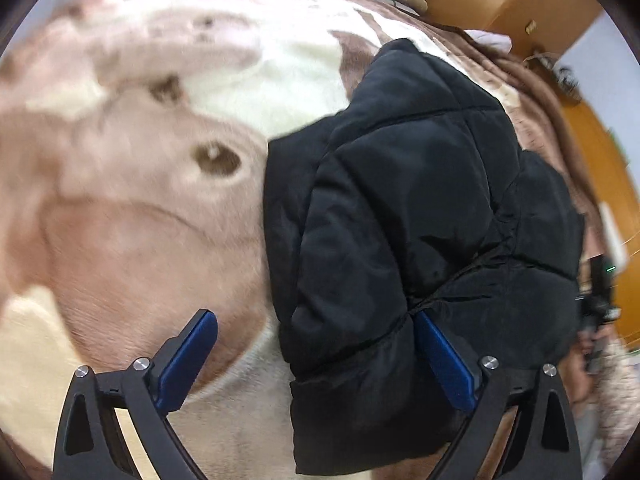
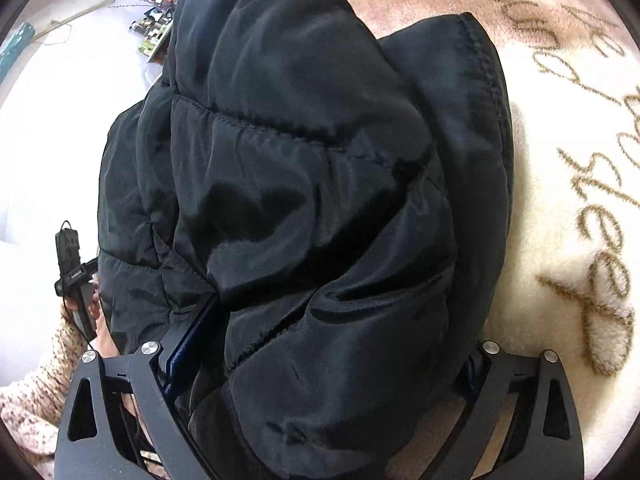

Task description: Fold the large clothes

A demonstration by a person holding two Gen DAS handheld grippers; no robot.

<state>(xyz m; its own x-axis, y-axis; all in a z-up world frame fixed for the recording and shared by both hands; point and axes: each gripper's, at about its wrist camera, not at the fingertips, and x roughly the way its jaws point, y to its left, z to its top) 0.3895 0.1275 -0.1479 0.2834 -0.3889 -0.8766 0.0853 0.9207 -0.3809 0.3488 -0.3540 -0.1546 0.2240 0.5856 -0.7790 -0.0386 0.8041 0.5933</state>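
Black quilted nylon, the puffy padded jacket (image 1: 420, 216) lay bundled on the pink-and-cream plush blanket (image 1: 132, 240), where your left gripper (image 1: 316, 356) stood wide at its edge and your right gripper (image 2: 320, 360) straddled a thick fold, probably for turning it over.

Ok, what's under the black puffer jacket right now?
The black puffer jacket lies on a plush pink-and-cream blanket, visible all around it. Anything beneath its folded bulk is covered and cannot be seen.
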